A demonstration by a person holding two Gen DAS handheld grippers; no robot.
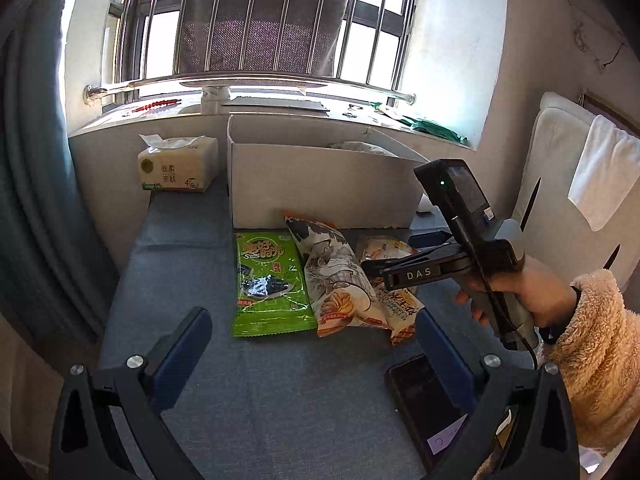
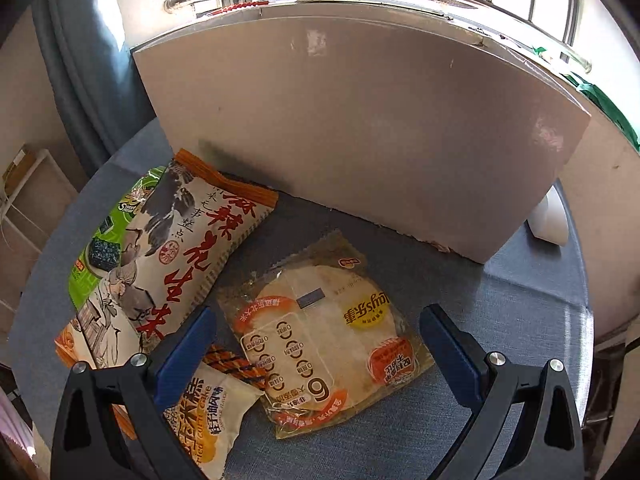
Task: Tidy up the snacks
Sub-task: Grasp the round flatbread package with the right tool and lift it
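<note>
Cardboard box point(image 1: 320, 184) at far side of grey surface point(image 1: 240, 380), something pale already inside; four snack packs not boxed yet: green seaweed point(image 1: 272, 280), peanut bag point(image 2: 180, 256), corn cake point(image 2: 208, 412), rice cracker pack point(image 2: 324, 340). Right tongs point(image 2: 316, 344) spread wide over cracker pack, left tongs point(image 1: 312, 344) released, empty, near edge

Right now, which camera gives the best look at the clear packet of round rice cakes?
The right wrist view: the rice cake packet lies flat and whole between the open fingers of the right hand-held gripper, its label readable. In the left wrist view that gripper covers most of it, and only a corner shows.
</note>
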